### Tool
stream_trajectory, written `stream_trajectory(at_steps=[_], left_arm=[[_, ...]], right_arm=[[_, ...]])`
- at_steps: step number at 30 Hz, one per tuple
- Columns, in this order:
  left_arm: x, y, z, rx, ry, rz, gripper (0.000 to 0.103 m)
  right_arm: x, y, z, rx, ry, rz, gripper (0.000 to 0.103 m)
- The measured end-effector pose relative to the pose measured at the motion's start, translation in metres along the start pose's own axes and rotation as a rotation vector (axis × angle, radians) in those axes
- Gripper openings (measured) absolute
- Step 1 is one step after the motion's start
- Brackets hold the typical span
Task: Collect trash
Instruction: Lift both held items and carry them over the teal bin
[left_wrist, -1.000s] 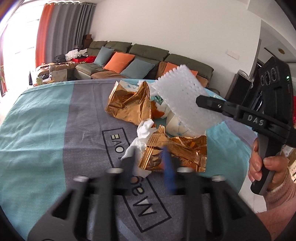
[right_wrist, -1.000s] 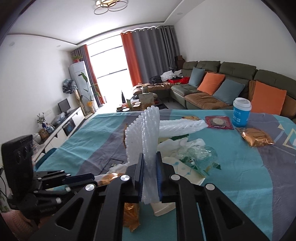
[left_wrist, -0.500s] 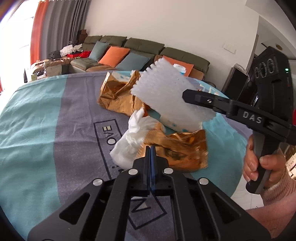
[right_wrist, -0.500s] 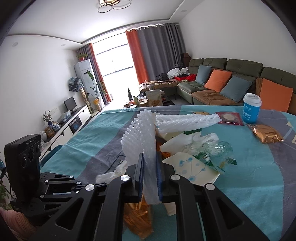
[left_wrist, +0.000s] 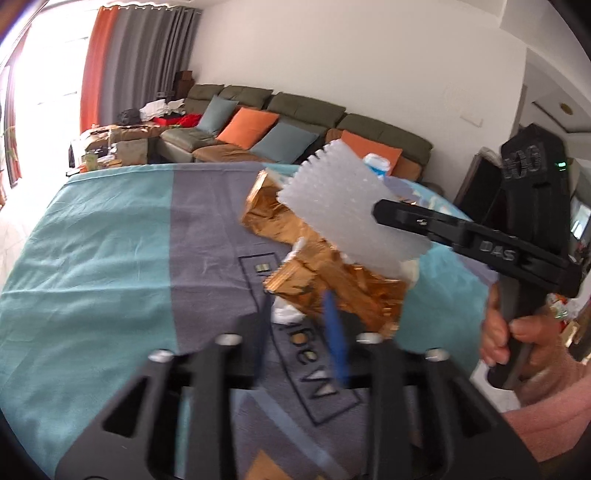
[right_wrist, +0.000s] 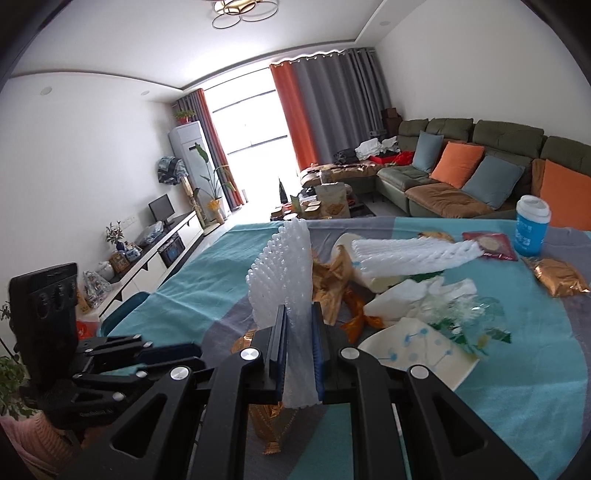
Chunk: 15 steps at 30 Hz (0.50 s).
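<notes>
My right gripper is shut on a white foam net sheet and holds it upright above the trash pile; the sheet also shows in the left wrist view. My left gripper is open and empty, its fingers blurred, just before a gold foil wrapper and a white tissue. A second gold wrapper lies behind. The pile also holds another foam sheet, a white paper carton and crumpled clear plastic.
The table is covered by a teal and grey cloth. A blue paper cup, a red packet and a gold pouch lie at the far right. A sofa stands behind.
My left gripper was shut half a second ago and has now opened, still near the gold wrapper. My right gripper keeps hold of the foam sheet, shifted slightly.
</notes>
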<state>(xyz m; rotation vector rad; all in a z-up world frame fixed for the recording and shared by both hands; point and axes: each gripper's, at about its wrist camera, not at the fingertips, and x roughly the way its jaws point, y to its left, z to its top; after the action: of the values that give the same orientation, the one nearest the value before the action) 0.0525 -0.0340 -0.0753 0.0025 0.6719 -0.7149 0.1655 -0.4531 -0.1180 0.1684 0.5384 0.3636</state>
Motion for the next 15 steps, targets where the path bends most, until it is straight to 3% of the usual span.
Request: stream_trajectory(at_steps=[3,5,9,10,12,15], left_arm=[[0.014,0.008,0.001,-0.023,0.043,0.002,0.05],[0.023,0.014,0.002,-0.057,0.056,-0.036,0.054],[0.041,0.022,0.005,-0.101,0.091,-0.095,0.053],[0.043,0.022,0.006,-0.106,0.094,-0.113,0.051],[0.044,0.021,0.006,-0.116,0.092,-0.14,0.026],[0.043,0.024,0.005,-0.141,0.084,-0.151,0.012]], right_arm=[[0.005,0.001,-0.003,0.016,0.01,0.01,0.011],[0.007,-0.001,-0.004,0.027,0.015,0.016,0.011],[0.013,-0.004,-0.006,0.042,0.027,0.019,0.011],[0.013,-0.004,-0.007,0.045,0.029,0.02,0.011],[0.014,-0.002,-0.008,0.047,0.032,0.022,0.011],[0.016,-0.003,-0.007,0.051,0.037,0.025,0.011]])
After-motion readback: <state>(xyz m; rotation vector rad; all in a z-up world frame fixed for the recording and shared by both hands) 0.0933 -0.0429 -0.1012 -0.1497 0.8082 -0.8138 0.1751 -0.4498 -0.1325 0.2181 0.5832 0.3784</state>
